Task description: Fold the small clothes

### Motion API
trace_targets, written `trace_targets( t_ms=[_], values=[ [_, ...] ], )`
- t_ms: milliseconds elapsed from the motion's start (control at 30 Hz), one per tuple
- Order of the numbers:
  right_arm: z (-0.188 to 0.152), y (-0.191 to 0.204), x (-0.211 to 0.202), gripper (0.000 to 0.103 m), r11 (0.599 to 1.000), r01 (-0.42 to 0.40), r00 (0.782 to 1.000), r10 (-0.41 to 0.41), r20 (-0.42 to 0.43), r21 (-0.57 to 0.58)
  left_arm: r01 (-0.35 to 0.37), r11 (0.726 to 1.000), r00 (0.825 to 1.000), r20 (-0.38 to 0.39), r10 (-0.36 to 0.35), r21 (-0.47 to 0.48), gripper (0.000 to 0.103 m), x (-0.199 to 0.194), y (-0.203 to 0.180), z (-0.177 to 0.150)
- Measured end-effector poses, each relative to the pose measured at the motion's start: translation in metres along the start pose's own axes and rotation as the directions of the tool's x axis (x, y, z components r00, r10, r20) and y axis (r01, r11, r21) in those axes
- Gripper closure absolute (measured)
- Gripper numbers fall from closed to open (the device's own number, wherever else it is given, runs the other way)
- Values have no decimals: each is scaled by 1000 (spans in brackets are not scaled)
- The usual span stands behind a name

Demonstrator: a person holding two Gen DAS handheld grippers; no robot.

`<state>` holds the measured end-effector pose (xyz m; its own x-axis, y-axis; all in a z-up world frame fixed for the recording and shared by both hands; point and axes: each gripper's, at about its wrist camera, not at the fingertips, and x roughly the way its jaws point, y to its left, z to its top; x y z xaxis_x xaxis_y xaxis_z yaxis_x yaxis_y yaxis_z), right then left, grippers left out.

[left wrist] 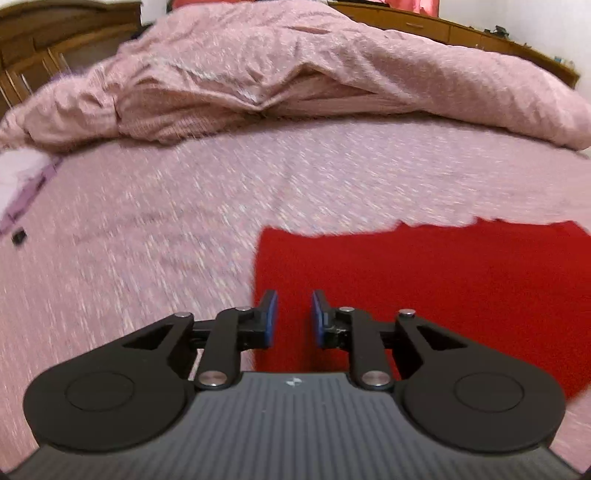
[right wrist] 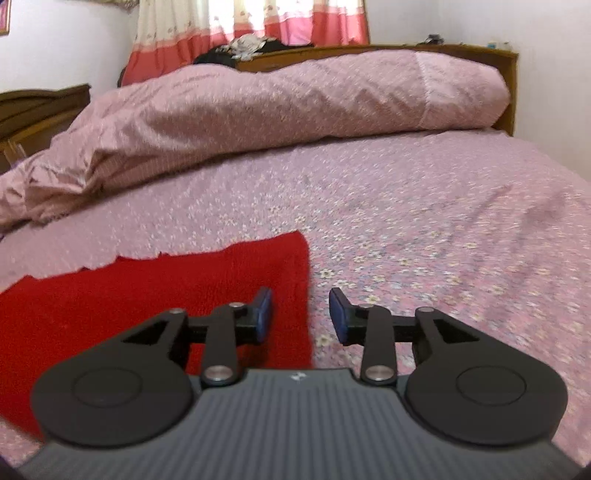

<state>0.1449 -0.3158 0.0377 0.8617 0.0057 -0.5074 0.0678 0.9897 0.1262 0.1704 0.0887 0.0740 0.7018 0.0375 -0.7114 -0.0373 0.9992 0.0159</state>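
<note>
A red cloth lies spread flat on a bed covered with a pink flowered sheet. The cloth looks thick and fuzzy, like fleece or knit, with straight side edges and a ragged, uneven far edge. A rumpled pink quilt is heaped along the far side of the bed, well apart from the cloth, with a wooden headboard and red and cream curtains behind it.

The left gripper sits low over the cloth's left edge. Its jaws stand a little apart, with nothing between them. The right gripper sits over the cloth's right edge, one finger above the red fabric and the other above the sheet. Its jaws stand wider apart and are also empty. Whether either gripper touches the cloth cannot be told.

The cloth will probably be light, soft and floppy, not slippery and not fragile. It should drape and sag from wherever it is pinched, and its nap may cling slightly to the sheet. The best places to take hold seem to be the two near corners or side edges, one per gripper, pinching only the red layer and not the sheet below. Lifting both sides evenly should keep the fold straight.
</note>
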Motion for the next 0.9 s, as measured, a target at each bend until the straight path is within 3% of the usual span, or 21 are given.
trace_targets(
  t_ms=[100, 200, 367, 467, 600, 767, 900],
  values=[
    [-3, 9, -24, 66, 1000, 8, 999, -7, 37, -12, 5, 1000, 1000, -3, -5, 4, 68, -21, -10, -16],
    [-7, 25, -44, 66, 999, -33, 997, 35, 68, -30, 11, 1000, 1000, -6, -11, 7, 60, -34, -21, -34],
    [-27, 42, -53, 66, 996, -83, 996, 84, 41, -14, -35, 999, 999, 20, 35, 2, 53, -46, -39, -59],
    [-39, 42, -43, 66, 997, -63, 998, 63, -13, 46, -41, 999, 999, 2, 41, 14, 51, -43, -42, -61],
    [-46, 37, -40, 67, 994, -58, 998, 60, -19, 92, -38, 999, 999, -27, 37, -18, 48, -35, -40, -61],
    [-53, 44, -41, 67, 998, -34, 999, 35, -19, 47, -40, 999, 999, -30, 39, -18, 43, -29, -41, -64],
    [-54, 42, -45, 66, 996, -33, 999, 36, -32, 79, -41, 999, 999, -34, 41, -12, 42, -30, -42, -63]
  ],
)
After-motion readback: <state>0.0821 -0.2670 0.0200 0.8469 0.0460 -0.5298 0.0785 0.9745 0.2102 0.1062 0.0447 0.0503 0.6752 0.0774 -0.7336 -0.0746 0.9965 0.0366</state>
